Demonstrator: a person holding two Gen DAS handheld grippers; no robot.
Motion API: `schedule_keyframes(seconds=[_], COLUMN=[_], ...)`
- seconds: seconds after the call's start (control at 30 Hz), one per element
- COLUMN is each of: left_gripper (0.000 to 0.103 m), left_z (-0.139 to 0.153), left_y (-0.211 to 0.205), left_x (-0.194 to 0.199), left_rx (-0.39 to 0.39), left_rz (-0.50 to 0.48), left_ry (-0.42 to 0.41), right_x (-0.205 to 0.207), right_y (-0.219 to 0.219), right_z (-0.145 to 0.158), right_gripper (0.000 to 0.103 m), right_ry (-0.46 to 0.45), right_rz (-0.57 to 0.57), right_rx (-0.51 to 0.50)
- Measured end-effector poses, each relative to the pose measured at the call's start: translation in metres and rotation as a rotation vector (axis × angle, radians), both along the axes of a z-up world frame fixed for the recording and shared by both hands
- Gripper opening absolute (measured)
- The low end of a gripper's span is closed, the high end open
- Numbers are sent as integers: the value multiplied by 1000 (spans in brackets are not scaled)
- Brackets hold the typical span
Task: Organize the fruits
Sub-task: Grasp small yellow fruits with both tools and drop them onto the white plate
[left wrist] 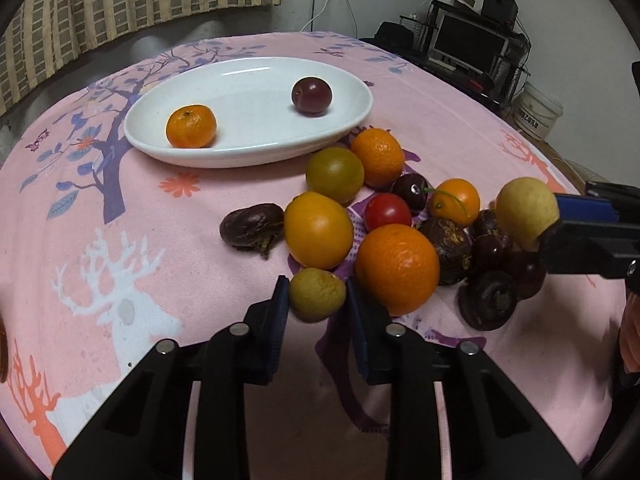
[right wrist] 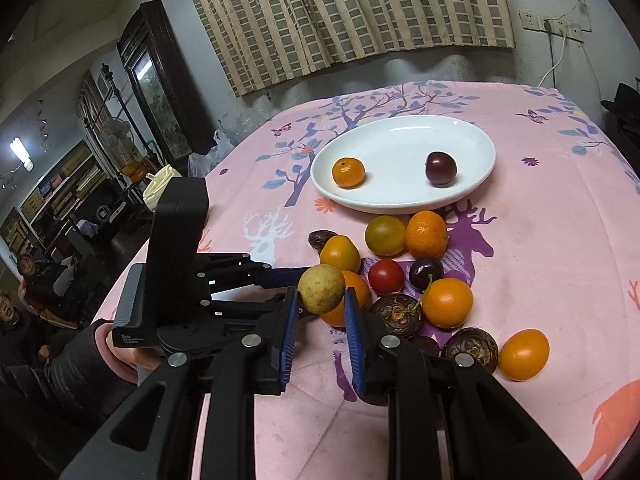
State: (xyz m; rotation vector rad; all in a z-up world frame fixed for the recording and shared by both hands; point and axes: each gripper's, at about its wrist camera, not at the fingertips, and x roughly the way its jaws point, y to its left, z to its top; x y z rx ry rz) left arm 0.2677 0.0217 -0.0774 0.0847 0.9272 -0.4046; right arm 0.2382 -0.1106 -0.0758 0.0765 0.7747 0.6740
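Note:
A white oval plate [left wrist: 352,120] [right wrist: 472,184] holds a small mandarin [left wrist: 191,126] [right wrist: 348,172] and a dark plum [left wrist: 311,95] [right wrist: 440,169]. A pile of loose fruit lies in front of it: oranges [left wrist: 396,268], a red tomato [left wrist: 387,211] [right wrist: 385,276], a greenish fruit [left wrist: 335,175], dark chestnuts [left wrist: 251,225]. My left gripper [left wrist: 316,300] has its jaws around a yellow-green fruit [left wrist: 317,295] on the cloth. My right gripper [right wrist: 321,304] is shut on a pale yellow fruit [right wrist: 321,289] [left wrist: 526,211], held above the pile.
The pink printed tablecloth [left wrist: 140,240] covers a round table. A wall with a bamboo blind stands behind. Shelves with a monitor [left wrist: 468,44] and a white bucket [left wrist: 536,114] stand at the far right. People sit at the left of the right wrist view [right wrist: 24,280].

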Motion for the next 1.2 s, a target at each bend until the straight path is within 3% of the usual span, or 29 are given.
schedule_keyframes(seconds=[0.2, 0.4, 0.57, 0.77, 0.87, 0.93, 1.0, 1.1, 1.13, 1.2], left_gripper=[28, 28, 28, 28, 47, 79, 84, 86, 93, 95], left_z=[26, 68, 62, 43, 44, 54, 69, 81, 82, 78], left_y=[16, 28, 19, 11, 15, 19, 25, 37, 43, 53], left_x=[-8, 58, 115, 137, 135, 126, 108, 85, 75, 57], left_rx=[-44, -118, -97, -29, -40, -6, -6, -34, -45, -45], left_rz=[-6, 73, 147, 175, 202, 255, 273, 284, 303, 345], left_ry=[-31, -103, -77, -40, -35, -81, -149, -165, -168, -168], right_x=[4, 60, 120, 162, 166, 159, 145, 111, 95, 76], right_y=[0, 6, 20, 33, 38, 33, 28, 21, 21, 22], right_z=[5, 28, 21, 2, -3, 3, 13, 26, 28, 27], right_gripper=[23, 23, 23, 23, 32, 39, 46, 57, 59, 59], right_ry=[-10, -42, 7, 80, 89, 77, 40, -34, -51, -63], right_rz=[-5, -64, -125, -154, -162, -160, -145, -98, -69, -24], right_rx=[-32, -104, -166, -198, -214, -194, -183, -175, -175, -172])
